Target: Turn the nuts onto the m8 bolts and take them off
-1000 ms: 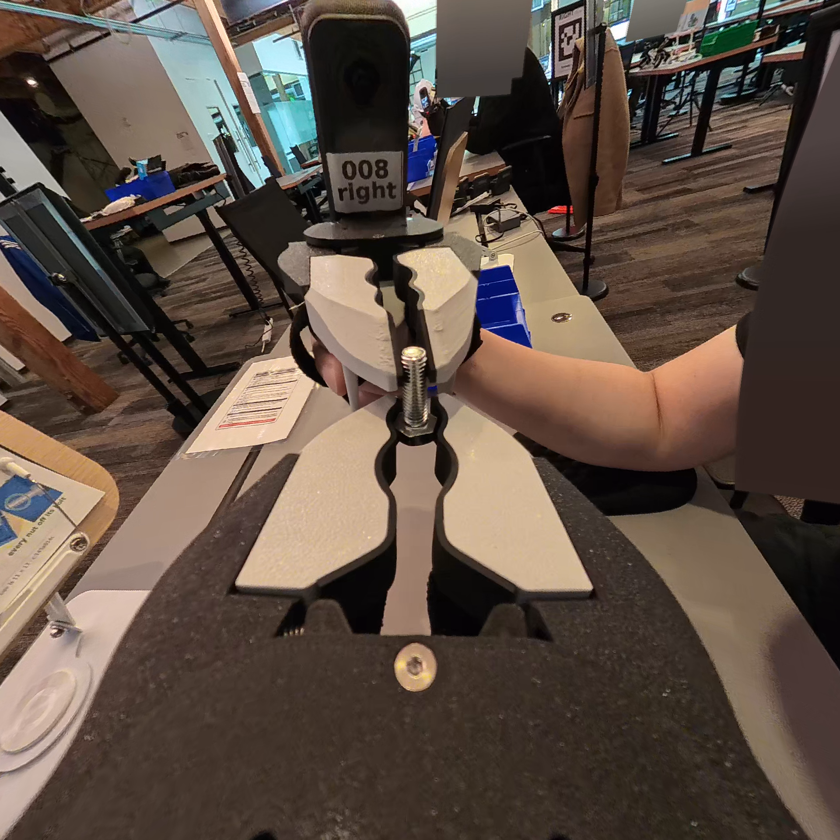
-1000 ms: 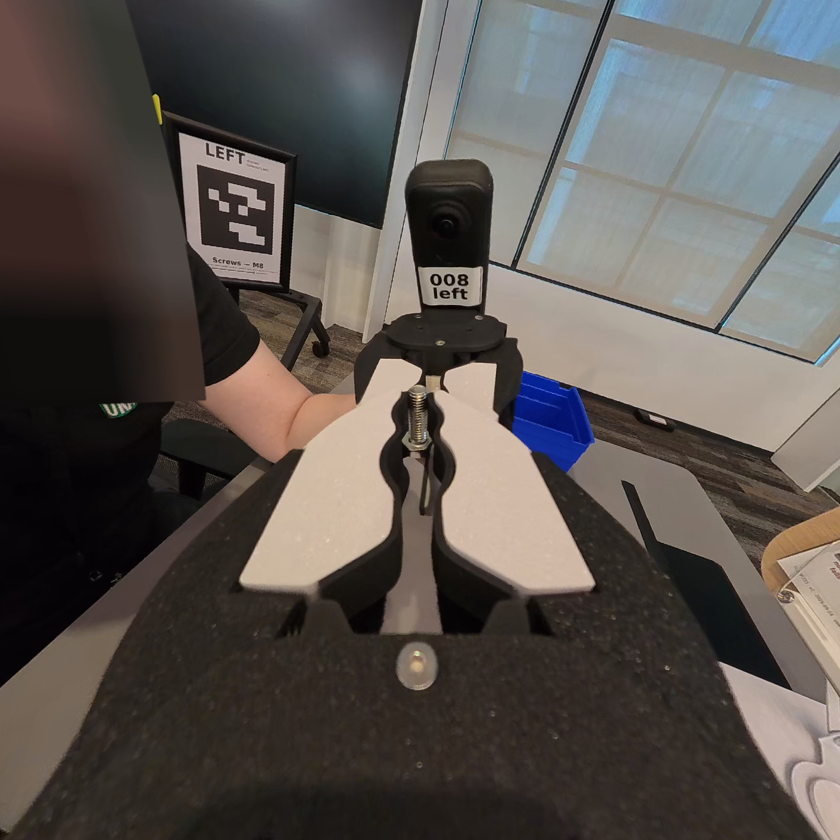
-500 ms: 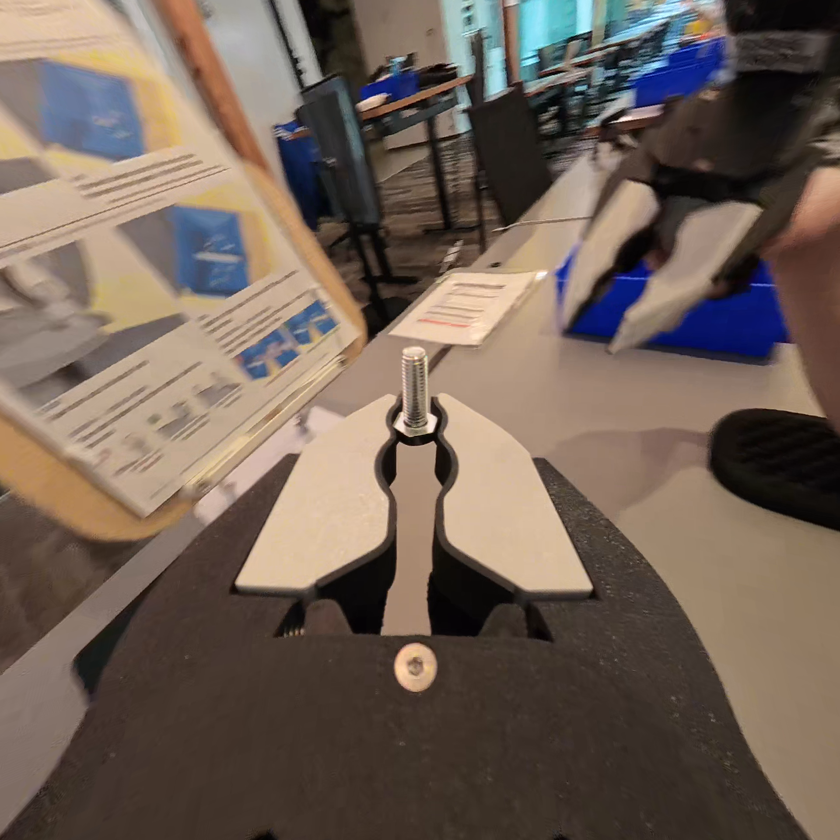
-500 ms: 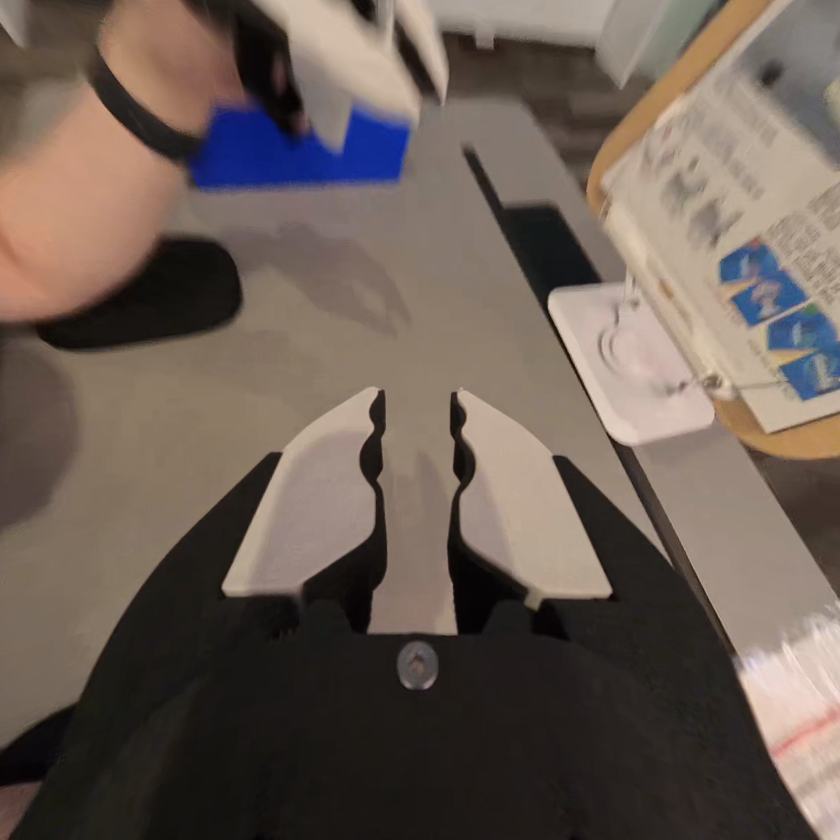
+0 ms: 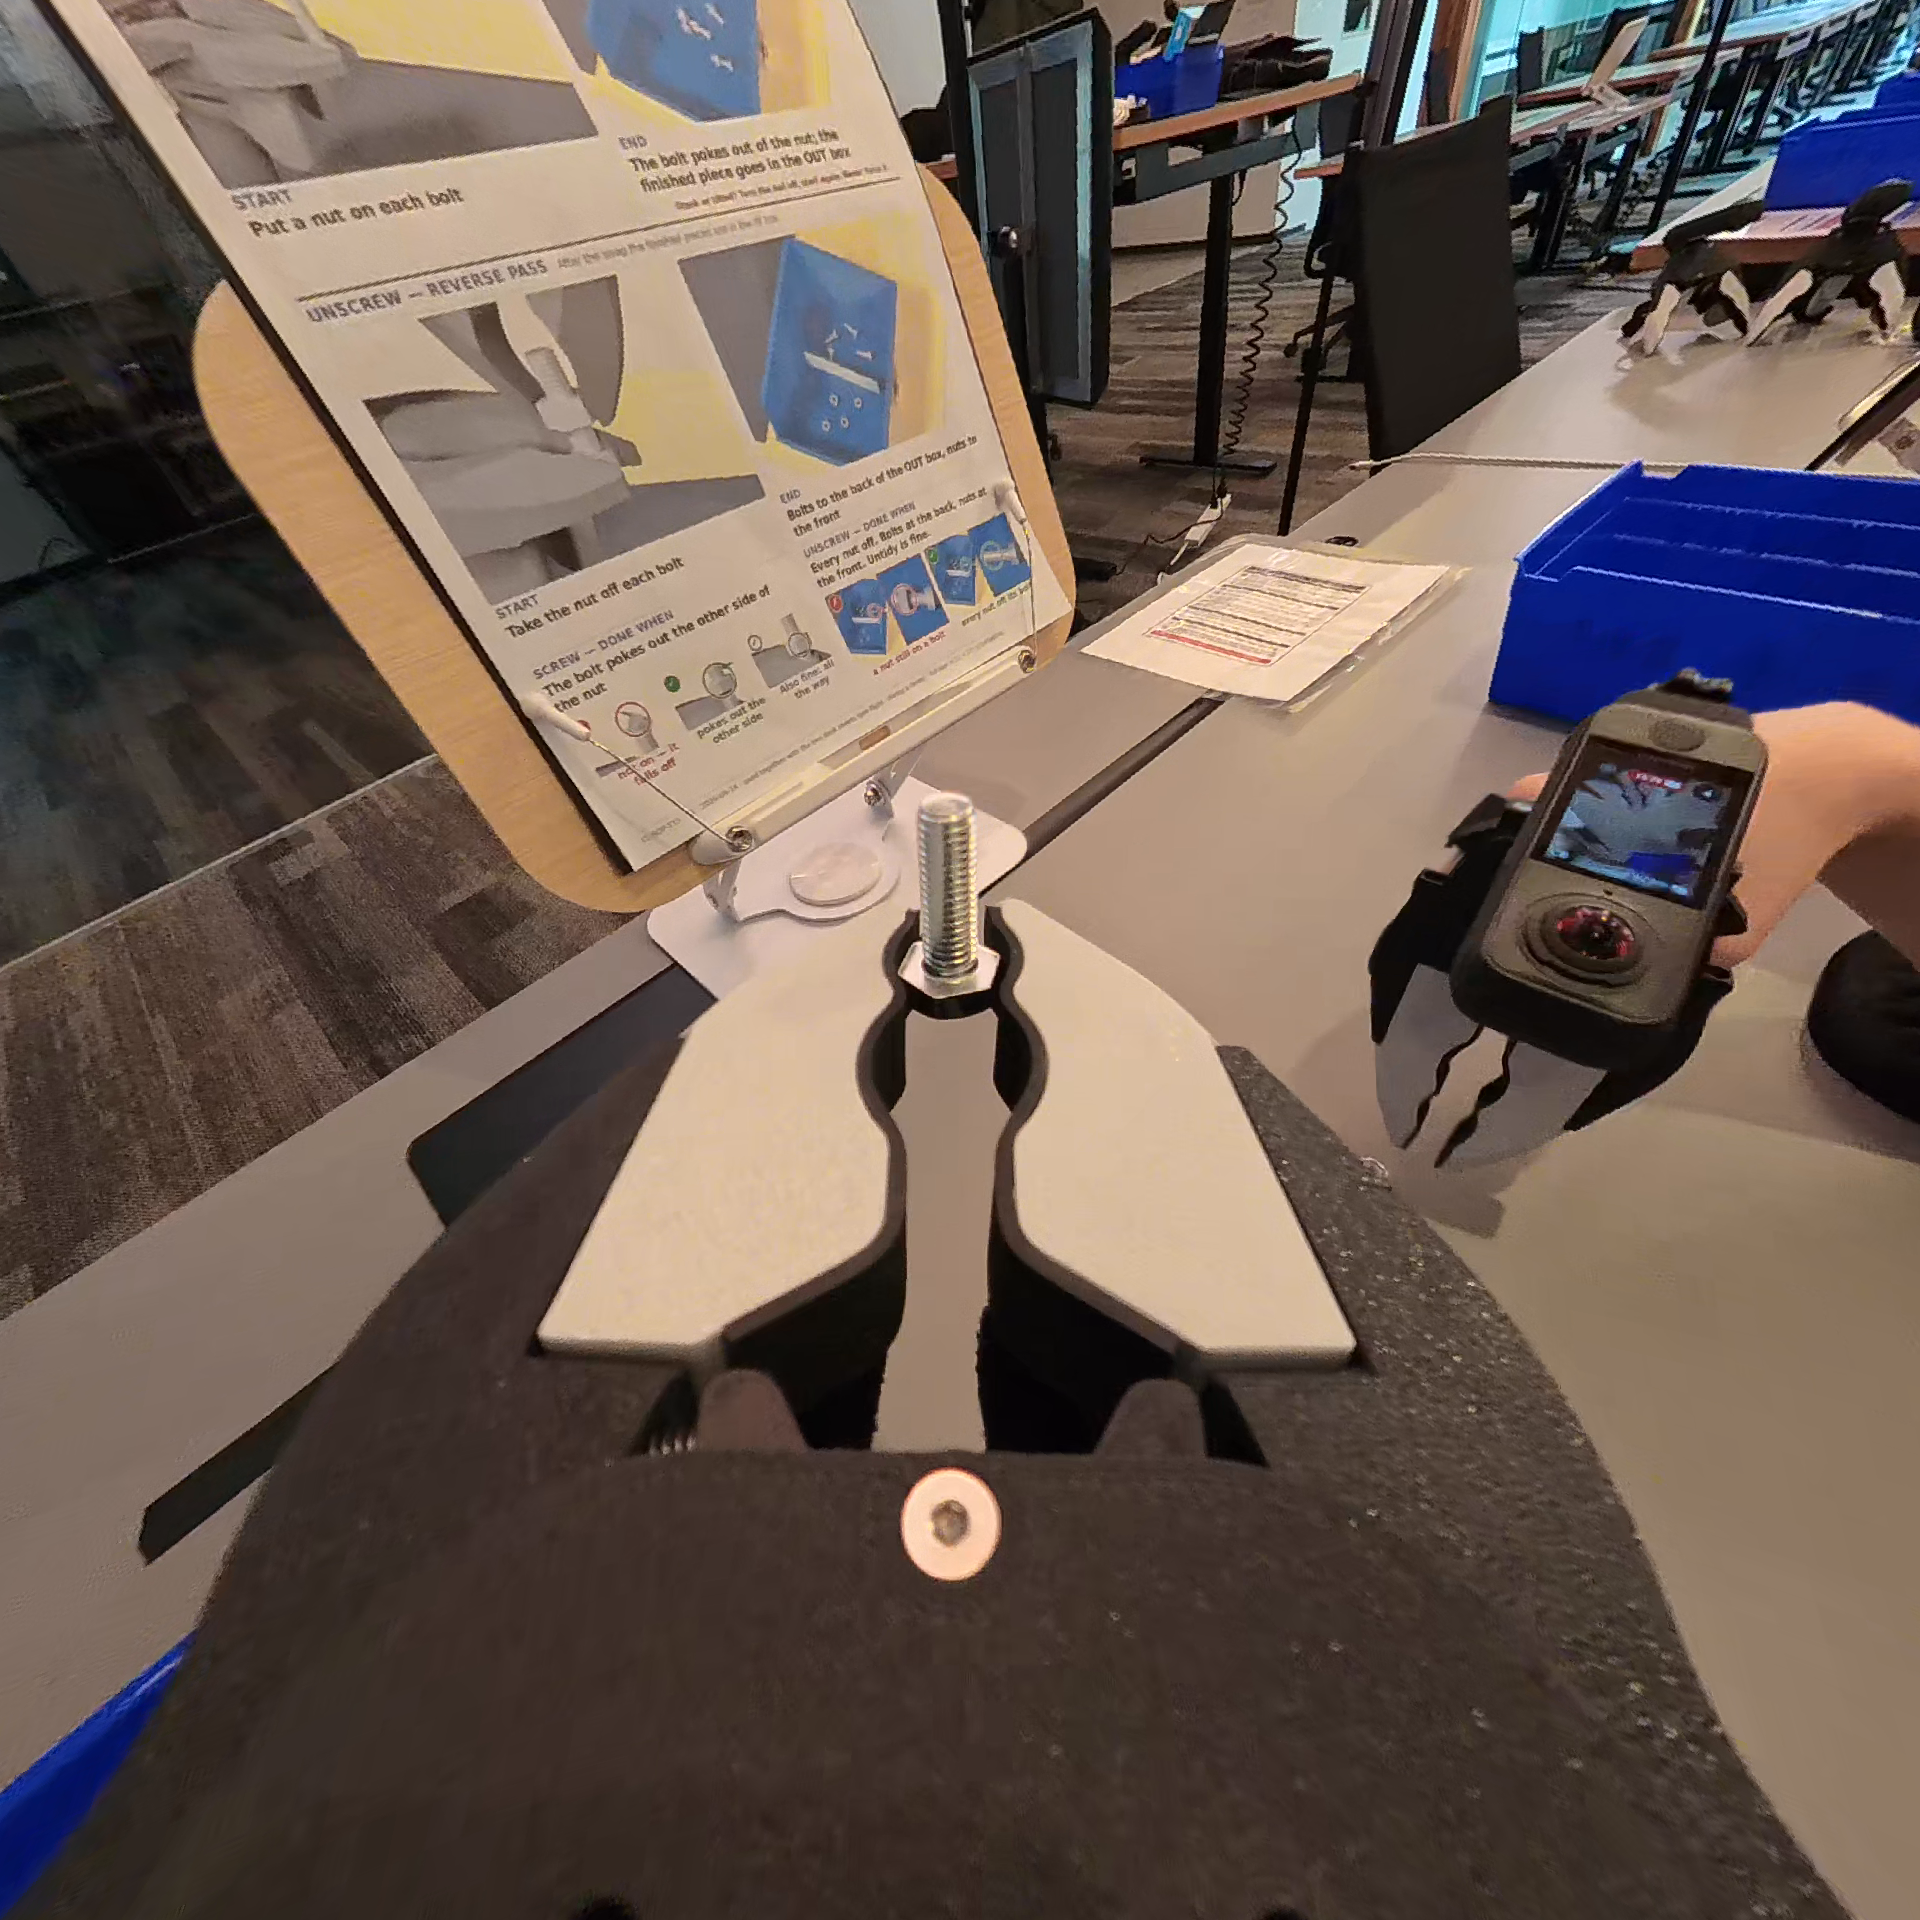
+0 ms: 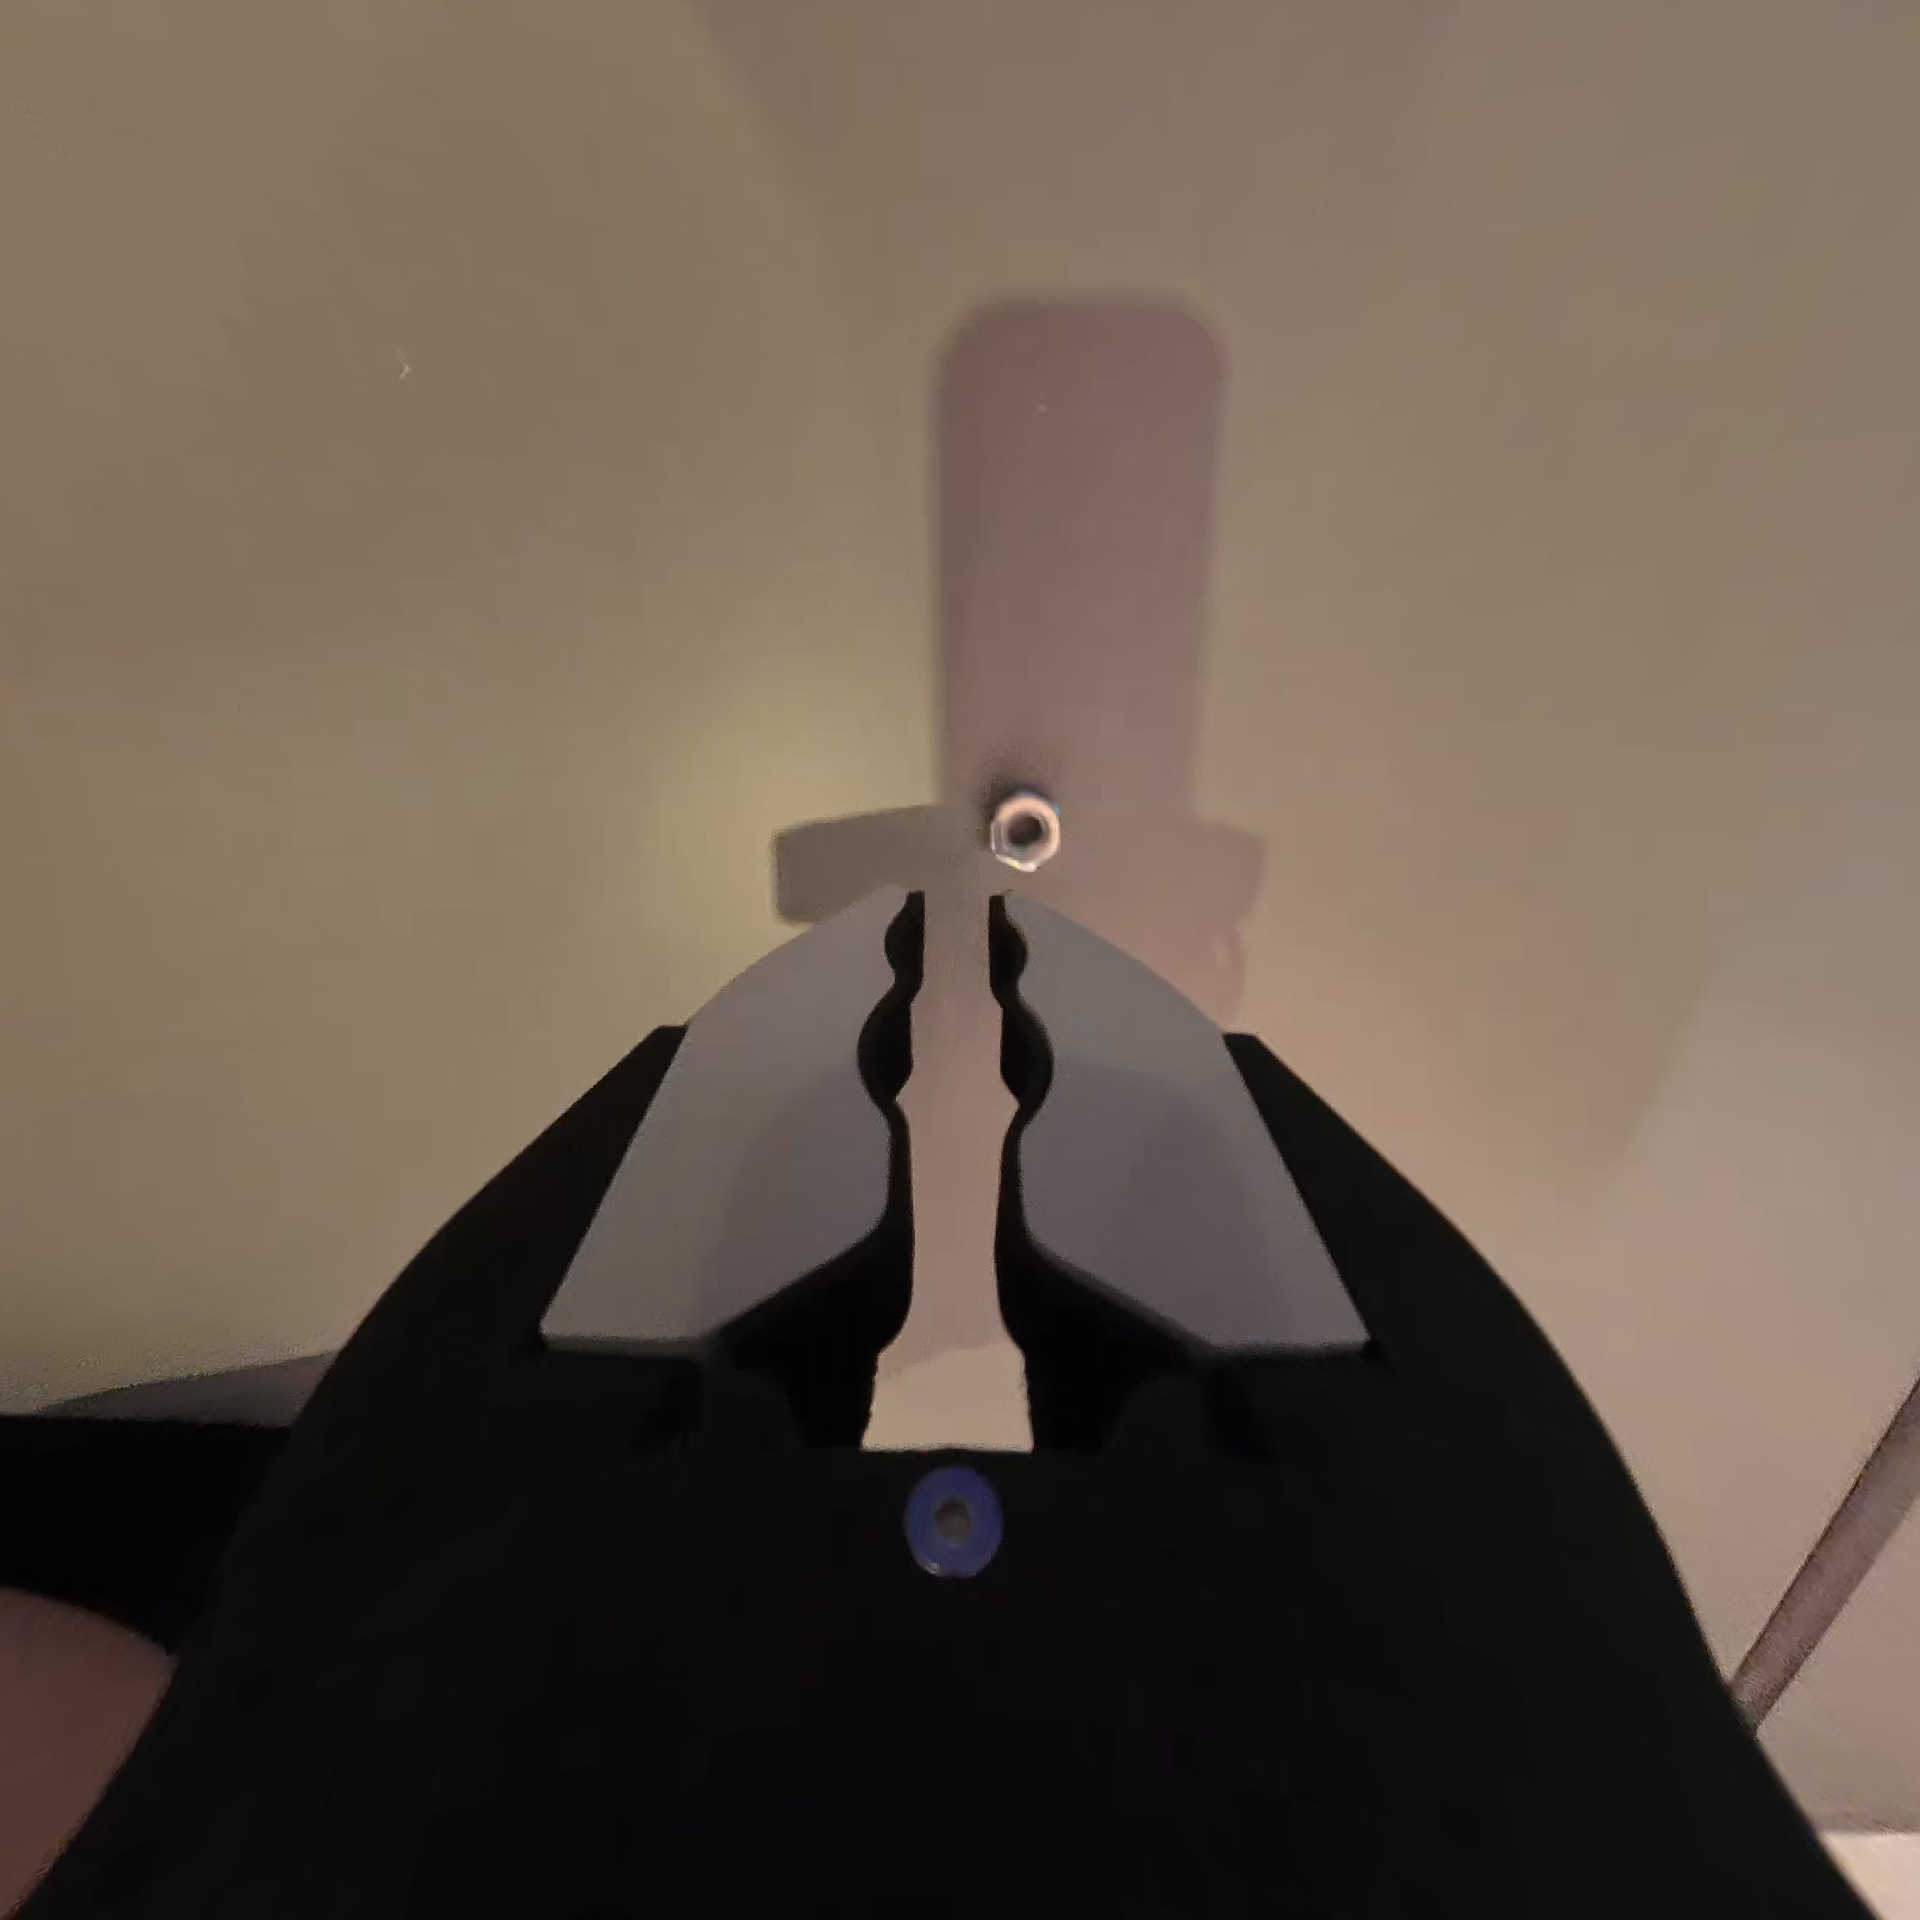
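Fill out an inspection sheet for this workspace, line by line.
Surface: grey tabletop, crossed by a dark seam.
Job's things: silver threaded bolt upright in the left gripper; small silver hex nut lying loose just beyond the right gripper; blue plastic bin at the far right.
Clutter: printed instruction board on a wooden stand; laminated paper sheet; black round pad.
Grippers: left shut on the bolt's hex end; right open, empty, pointing down at the table.
Cables: black coiled cable hanging by a background desk.
Surroundings: office desks, black chair, dark patterned floor.
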Motion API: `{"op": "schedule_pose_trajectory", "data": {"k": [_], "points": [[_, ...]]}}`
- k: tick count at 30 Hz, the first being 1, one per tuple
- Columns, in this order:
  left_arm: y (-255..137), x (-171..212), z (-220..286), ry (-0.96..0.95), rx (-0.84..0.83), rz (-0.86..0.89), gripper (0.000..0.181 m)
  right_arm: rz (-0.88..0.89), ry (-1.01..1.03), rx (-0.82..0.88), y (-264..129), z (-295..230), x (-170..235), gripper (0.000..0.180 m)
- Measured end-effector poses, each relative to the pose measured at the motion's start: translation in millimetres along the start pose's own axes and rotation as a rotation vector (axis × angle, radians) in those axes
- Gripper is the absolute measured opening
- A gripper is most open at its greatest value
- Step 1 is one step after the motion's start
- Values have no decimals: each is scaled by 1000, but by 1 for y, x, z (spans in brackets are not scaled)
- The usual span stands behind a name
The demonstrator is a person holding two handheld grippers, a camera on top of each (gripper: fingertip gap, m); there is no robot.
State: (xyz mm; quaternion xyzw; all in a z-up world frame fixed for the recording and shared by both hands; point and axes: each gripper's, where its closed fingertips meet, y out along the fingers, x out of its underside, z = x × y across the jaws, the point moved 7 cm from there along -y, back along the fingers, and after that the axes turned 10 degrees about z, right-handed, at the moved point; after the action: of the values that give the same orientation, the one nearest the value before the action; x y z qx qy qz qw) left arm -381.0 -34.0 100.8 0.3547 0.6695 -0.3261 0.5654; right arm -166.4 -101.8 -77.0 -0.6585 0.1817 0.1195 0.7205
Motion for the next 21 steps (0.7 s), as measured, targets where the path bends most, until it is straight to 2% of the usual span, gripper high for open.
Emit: {"op": "schedule_pose_trajectory", "data": {"k": [1, 6, 21], "points": [[-2, 0, 0, 2, 0, -2, 12, -6, -24, -5, 3, -1, -1, 13], [-2, 0, 2, -7, 40, 3, 12, -7, -92, 6, 4, 1, -13, 30], [4, 0, 11, -37, 137, 17, 12, -84, -141, -74, 19, 13, -17, 23]]}}
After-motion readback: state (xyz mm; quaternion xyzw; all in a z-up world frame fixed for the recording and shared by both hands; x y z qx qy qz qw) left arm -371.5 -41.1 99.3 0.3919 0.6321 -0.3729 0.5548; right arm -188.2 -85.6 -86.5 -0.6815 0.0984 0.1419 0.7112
